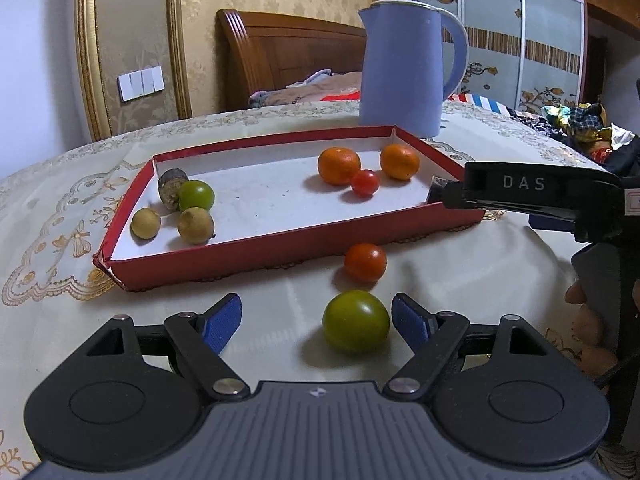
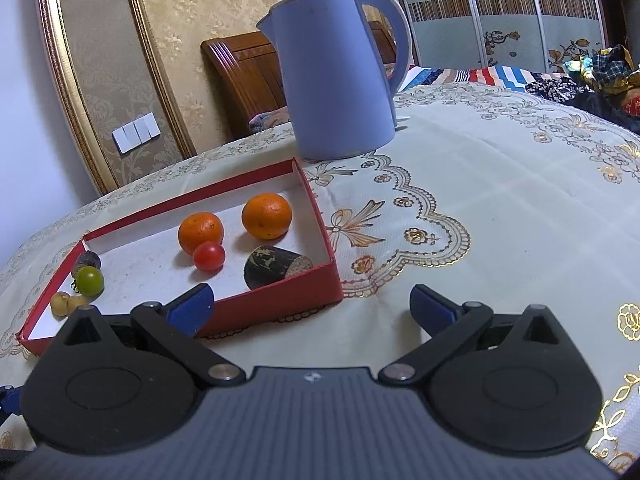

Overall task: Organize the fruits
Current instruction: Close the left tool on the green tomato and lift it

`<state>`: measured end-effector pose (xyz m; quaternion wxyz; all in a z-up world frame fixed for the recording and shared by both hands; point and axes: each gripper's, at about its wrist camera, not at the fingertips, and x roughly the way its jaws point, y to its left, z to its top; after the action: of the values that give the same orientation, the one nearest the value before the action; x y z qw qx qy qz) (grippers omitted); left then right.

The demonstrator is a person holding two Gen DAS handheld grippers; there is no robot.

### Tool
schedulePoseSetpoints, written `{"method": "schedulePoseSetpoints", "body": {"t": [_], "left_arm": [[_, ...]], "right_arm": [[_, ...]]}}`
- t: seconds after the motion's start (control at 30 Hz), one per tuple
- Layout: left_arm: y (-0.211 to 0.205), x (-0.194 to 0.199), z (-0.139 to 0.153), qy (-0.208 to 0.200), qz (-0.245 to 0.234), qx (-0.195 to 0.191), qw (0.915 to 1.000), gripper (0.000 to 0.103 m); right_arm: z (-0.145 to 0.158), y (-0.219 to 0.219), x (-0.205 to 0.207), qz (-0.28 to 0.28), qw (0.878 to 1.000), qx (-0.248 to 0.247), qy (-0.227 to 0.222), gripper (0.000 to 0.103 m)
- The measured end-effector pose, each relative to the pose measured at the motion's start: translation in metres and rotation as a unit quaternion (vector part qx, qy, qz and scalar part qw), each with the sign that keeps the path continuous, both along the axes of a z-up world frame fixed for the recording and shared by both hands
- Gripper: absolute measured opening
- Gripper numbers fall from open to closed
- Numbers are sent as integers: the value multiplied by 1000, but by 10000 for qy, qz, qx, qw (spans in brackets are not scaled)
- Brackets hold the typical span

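Observation:
A red shallow box lies on the table. At its right end lie two oranges, a small red tomato and a dark stub. At its left end lie a green tomato, two tan round fruits and another dark stub. On the cloth in front of the box lie a red tomato and a green tomato. My left gripper is open, the green tomato between its fingers. My right gripper is open and empty by the box's right corner.
A blue kettle stands behind the box. The embroidered tablecloth covers the table. A bed headboard and piled clothes lie beyond. The right gripper's body shows at the left wrist view's right edge.

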<state>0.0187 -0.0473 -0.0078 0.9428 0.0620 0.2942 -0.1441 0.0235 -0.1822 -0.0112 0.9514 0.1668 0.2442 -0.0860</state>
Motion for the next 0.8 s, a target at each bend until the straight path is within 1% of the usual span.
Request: {"method": "schedulePoseSetpoints", "body": {"t": [0.1, 0.17, 0.27, 0.3, 0.33, 0.43, 0.53, 0.6, 0.8], "left_arm": [[1, 3, -1, 89, 41, 3, 10000, 82], [2, 4, -1, 170, -31, -44, 9998, 77], [-2, 2, -2, 96, -111, 52, 9999, 70], [-4, 1, -2, 88, -173, 86, 9998, 59], [-6, 1, -3, 96, -206, 145, 9996, 45], [-6, 1, -4, 129, -286, 124, 9994, 37], [-5, 1, -4, 108, -255, 104, 9996, 37], [-2, 1, -3, 36, -97, 110, 9999, 37], [23, 7, 6, -50, 380, -354, 9986, 36]], "right_arm": [[0, 0, 0, 4, 10000, -2, 4, 103], [0, 0, 0, 6, 10000, 1, 7, 103], [0, 0, 1, 7, 10000, 1, 20, 103], [-1, 0, 0, 7, 10000, 0, 21, 103], [-1, 0, 1, 6, 10000, 2, 20, 103], [-1, 0, 1, 16, 10000, 4, 32, 103], [-1, 0, 1, 30, 10000, -9, 64, 103], [-2, 1, 1, 38, 10000, -25, 64, 103], [0, 5, 2, 111, 9998, -123, 54, 103]]}}
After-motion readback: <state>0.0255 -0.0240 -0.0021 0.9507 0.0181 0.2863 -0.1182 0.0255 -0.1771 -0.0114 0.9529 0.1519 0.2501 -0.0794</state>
